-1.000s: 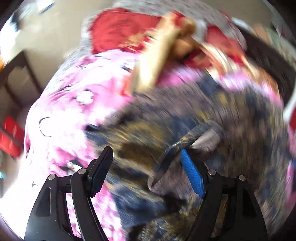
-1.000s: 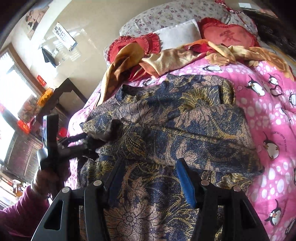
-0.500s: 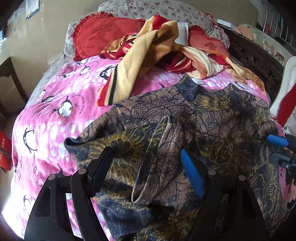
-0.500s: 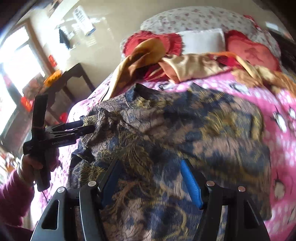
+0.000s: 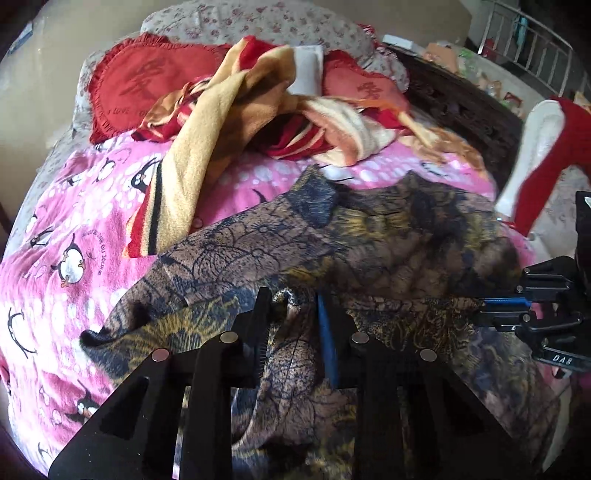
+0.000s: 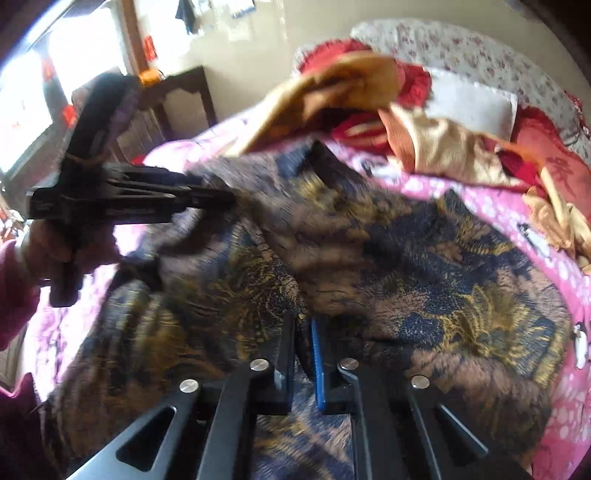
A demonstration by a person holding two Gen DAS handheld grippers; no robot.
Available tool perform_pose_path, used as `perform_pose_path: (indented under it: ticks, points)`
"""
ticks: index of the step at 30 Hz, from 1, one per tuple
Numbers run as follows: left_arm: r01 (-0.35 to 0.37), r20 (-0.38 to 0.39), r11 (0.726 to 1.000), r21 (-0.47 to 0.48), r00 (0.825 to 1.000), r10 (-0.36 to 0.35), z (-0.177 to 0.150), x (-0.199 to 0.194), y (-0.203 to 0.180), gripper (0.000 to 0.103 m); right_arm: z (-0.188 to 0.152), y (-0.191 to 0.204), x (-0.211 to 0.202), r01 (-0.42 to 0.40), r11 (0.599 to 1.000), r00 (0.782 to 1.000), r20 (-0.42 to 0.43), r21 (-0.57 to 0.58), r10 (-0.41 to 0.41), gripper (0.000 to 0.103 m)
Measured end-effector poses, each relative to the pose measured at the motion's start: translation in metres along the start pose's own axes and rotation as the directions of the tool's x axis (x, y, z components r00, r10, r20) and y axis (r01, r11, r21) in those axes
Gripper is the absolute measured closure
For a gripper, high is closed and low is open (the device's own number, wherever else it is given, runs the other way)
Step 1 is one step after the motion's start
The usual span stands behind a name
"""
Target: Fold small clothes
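Left wrist view: the left gripper (image 5: 293,314) pinches a raised fold of the patterned shirt (image 5: 388,240), which lies spread on the pink bedspread (image 5: 55,258). Right wrist view: the right gripper (image 6: 303,339) is pressed together on the shirt's near edge; the left gripper (image 6: 221,197) grips cloth beyond.

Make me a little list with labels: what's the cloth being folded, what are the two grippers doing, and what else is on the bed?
garment: dark patterned shirt, blue, brown and gold
lying on: pink penguin blanket
left gripper: shut on a fold of the shirt
right gripper: shut on the shirt's fabric
also on bed: tan and red striped cloth, red heart cushion, floral pillow
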State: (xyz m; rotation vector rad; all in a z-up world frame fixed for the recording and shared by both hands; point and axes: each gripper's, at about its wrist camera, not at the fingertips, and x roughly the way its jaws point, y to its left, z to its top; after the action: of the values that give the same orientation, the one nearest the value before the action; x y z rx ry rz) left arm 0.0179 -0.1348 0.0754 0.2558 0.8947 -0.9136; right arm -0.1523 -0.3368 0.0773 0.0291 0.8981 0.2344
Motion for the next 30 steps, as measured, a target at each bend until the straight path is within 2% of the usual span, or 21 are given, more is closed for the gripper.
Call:
perform_pose_path:
  ticks: [3,7,9,12,13,15,17,18,20,22,25,27,28,30]
  points:
    - [0.033,0.031,0.998,0.058,0.999,-0.035,-0.019,-0.031,-0.008,0.08,-0.012,0.016,-0.028,-0.054,0.998,0.998,0.021,-0.01,0.054,0.097]
    - [0.089,0.021,0.991,0.101,0.996,-0.092,-0.069,-0.068,-0.015,0.08,-0.048,0.054,-0.049,-0.102,0.992,0.995,-0.014,-0.072,0.101,0.097]
    - [0.101,-0.023,0.991,0.088,0.995,-0.099,-0.097,-0.075,-0.015,0.08,-0.073,0.071,-0.046,-0.147,0.984,0.987,-0.081,-0.098,0.139,0.097]
    - [0.071,-0.093,0.997,0.042,0.993,-0.067,-0.129,-0.08,-0.011,0.08,-0.11,0.087,-0.036,-0.148,0.983,0.972,-0.2,-0.112,0.123,0.097]
    - [0.072,-0.104,0.997,0.019,0.992,-0.069,-0.135,-0.082,-0.009,0.08,-0.116,0.087,-0.036,-0.143,0.985,0.97,-0.212,-0.095,0.12,0.094]
    - [0.069,-0.11,0.998,-0.011,0.991,-0.07,-0.14,-0.088,-0.008,0.08,-0.121,0.083,-0.042,-0.112,0.992,0.976,-0.192,-0.05,0.1,0.081]
    - [0.053,-0.093,0.998,-0.02,0.994,-0.055,-0.142,-0.093,-0.011,0.079,-0.112,0.076,-0.053,-0.09,0.996,0.989,-0.115,0.0,0.09,0.06]
    - [0.045,-0.081,0.999,-0.028,0.996,-0.047,-0.14,-0.094,-0.013,0.078,-0.103,0.071,-0.057,-0.089,0.996,0.994,-0.069,0.025,0.09,0.057]
    - [0.046,-0.061,0.997,-0.056,0.997,-0.05,-0.136,-0.096,-0.013,0.065,-0.08,0.062,-0.056,-0.086,0.992,0.996,0.014,0.092,0.085,0.045]
    - [0.055,-0.044,0.994,-0.093,0.997,-0.059,-0.133,-0.098,-0.011,0.056,-0.061,0.053,-0.037,-0.146,0.976,0.989,0.046,0.164,0.141,0.04]
    - [0.055,-0.031,0.989,-0.136,0.998,-0.06,-0.128,-0.104,-0.006,0.054,-0.04,0.05,0.011,-0.18,0.955,0.982,-0.011,0.236,0.188,0.04]
    - [0.051,-0.027,0.985,-0.163,0.998,-0.056,-0.125,-0.108,-0.001,0.054,-0.031,0.058,0.034,-0.184,0.955,0.98,-0.03,0.233,0.197,0.042]
    - [0.05,-0.024,0.983,-0.177,0.998,-0.055,-0.124,-0.11,0.002,0.052,-0.027,0.067,0.034,-0.2,0.954,0.978,-0.007,0.224,0.207,0.042]
    - [0.05,-0.015,0.976,-0.21,0.998,-0.054,-0.124,-0.112,0.011,0.037,-0.026,0.095,0.023,-0.308,0.939,0.951,0.069,0.153,0.301,0.042]
